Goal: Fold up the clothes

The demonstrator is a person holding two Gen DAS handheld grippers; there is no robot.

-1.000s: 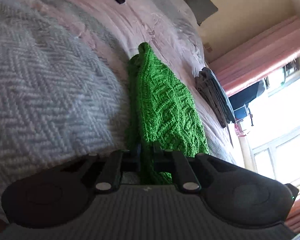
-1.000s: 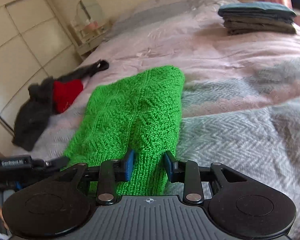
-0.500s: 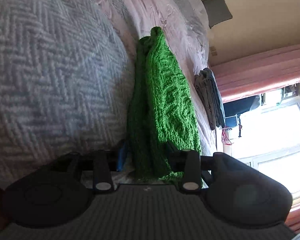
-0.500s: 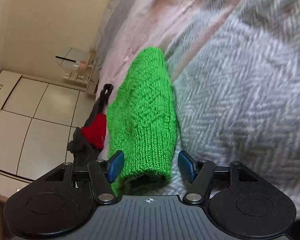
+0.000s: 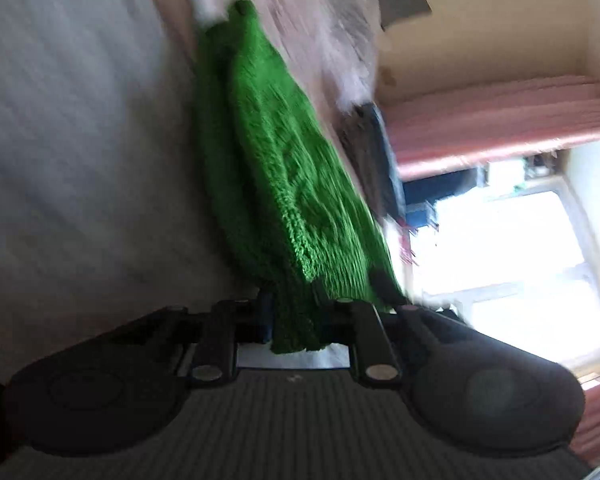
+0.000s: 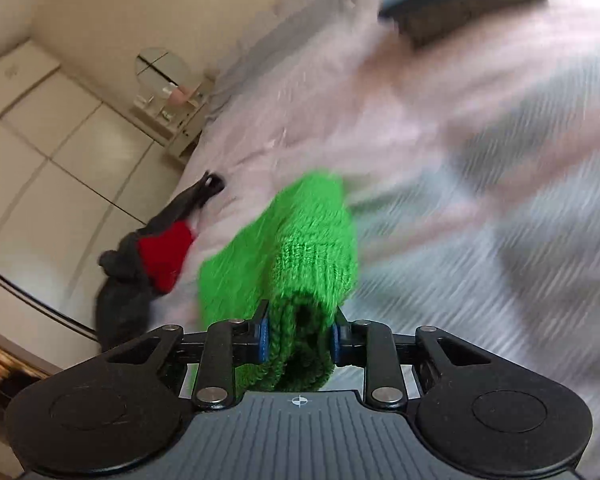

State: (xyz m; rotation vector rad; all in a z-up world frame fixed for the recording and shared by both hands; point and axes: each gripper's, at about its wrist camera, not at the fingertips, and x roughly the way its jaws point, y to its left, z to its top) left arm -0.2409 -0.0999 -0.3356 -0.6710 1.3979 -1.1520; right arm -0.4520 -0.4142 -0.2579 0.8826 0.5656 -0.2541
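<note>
**Both tongs on the green knit, fold half made**

Left wrist view: your left tongs (image 5: 300, 316) pinched a bunched edge of the green knitted garment (image 5: 284, 176), knit packed between the two jaws and hanging a little below them. The rest of the garment ran away from the tongs along the grey herringbone blanket (image 5: 80, 140), lying doubled, one layer over another. The frame was smeared by motion, so the stitch pattern could not be read closely. Beyond it sat a stack of folded dark clothes (image 5: 376, 160), next to the pink curtain (image 5: 500, 120) and the bright window (image 5: 520, 260). No writing was legible here.

Right wrist view: your right tongs (image 6: 298, 336) were pressed onto the ribbed end of the same garment, a thick roll of several layers filling the gap between the blue pads (image 6: 263, 336). The far part rested on the pale pink bedspread (image 6: 380, 100). A red and dark grey heap (image 6: 148, 264) lay unfolded to the left, near the bed's edge. The folded stack showed blurred at the top.

Progress, as I judged it: one stack was finished; the green piece had at least one fold in it and was gripped at both near corners, likely for the next fold or a carry to the stack. The red and grey heap remained. No brand or label could be read; the only mark was a small crosshair symbol (image 6: 299, 401) on the tong body.
</note>
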